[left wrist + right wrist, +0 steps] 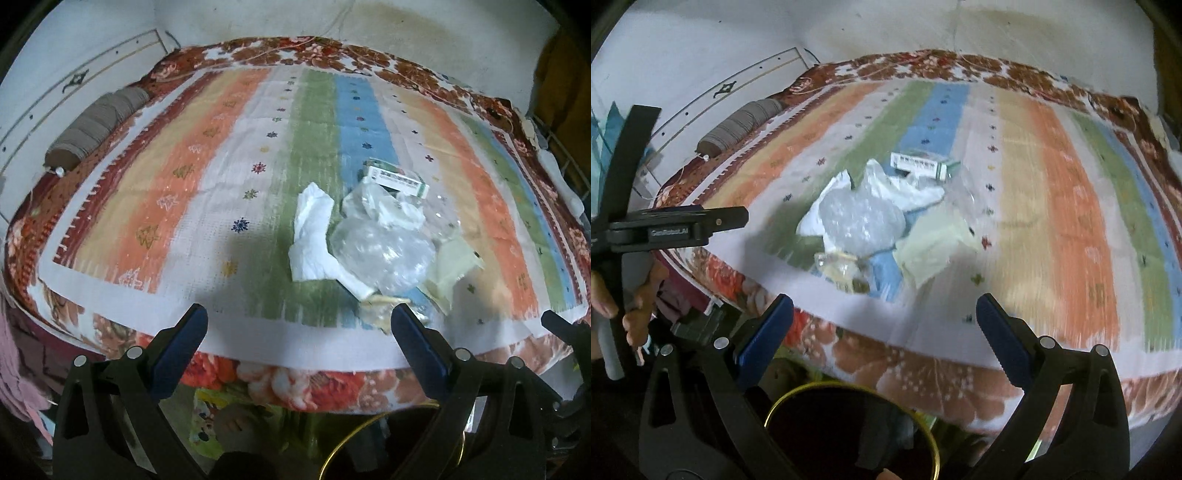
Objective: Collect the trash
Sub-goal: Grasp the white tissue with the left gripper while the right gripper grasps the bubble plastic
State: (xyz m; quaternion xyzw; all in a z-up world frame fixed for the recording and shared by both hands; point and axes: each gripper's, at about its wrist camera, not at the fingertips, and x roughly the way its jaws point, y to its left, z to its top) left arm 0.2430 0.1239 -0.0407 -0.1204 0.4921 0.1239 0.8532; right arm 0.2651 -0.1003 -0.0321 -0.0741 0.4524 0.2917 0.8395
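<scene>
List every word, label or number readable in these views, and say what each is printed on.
"GenRobot.AI", faint and only roughly legible: on the black body of the left claw, seen from the right wrist.
Dark print on the small white and green box: too blurred to read.
Nothing else carries readable text.

Bedspread (258, 110) w/ orange, cream, white, green & blue stripes, small star/tree motifs, red-brown floral border; white tissue (312, 236), clear plastic bag (380, 251), white & green box (399, 181), pale yellow-green paper (452, 269), grey striped bolster (96, 125) far left, gold-rimmed dark bin (849, 435) near.
</scene>
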